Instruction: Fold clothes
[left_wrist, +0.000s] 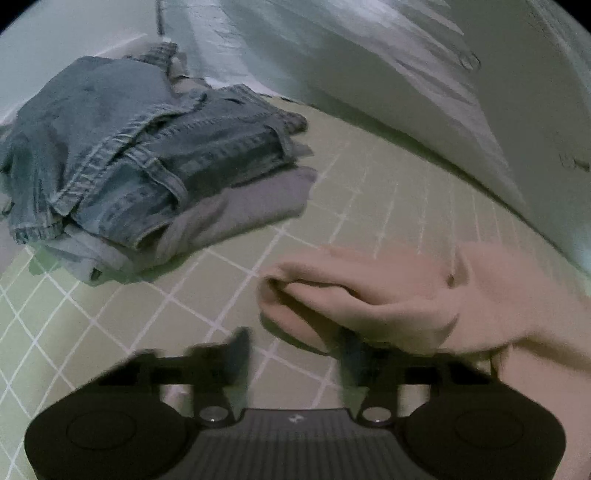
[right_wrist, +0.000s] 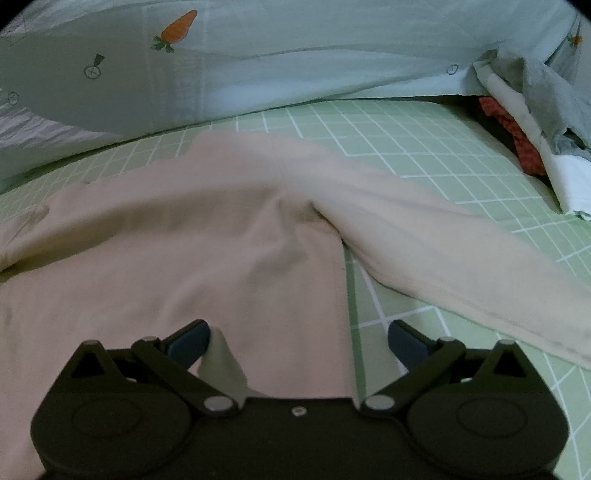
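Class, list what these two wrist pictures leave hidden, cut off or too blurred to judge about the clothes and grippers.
- Left wrist view: motion blur smears the left gripper, so contact with the beige sleeve is unclear.
- Left wrist view: the jeans cover the garments stacked underneath.
- Right wrist view: the right gripper body hides the beige top's near edge.

The bed sheet (right_wrist: 424, 147) is light green with a white grid. The top (right_wrist: 184, 240) is plain pale pink-beige. The jeans (left_wrist: 122, 147) are faded blue denim with lighter seams. The pillow (right_wrist: 277, 55) is pale mint, printed with an orange carrot (right_wrist: 179, 27).
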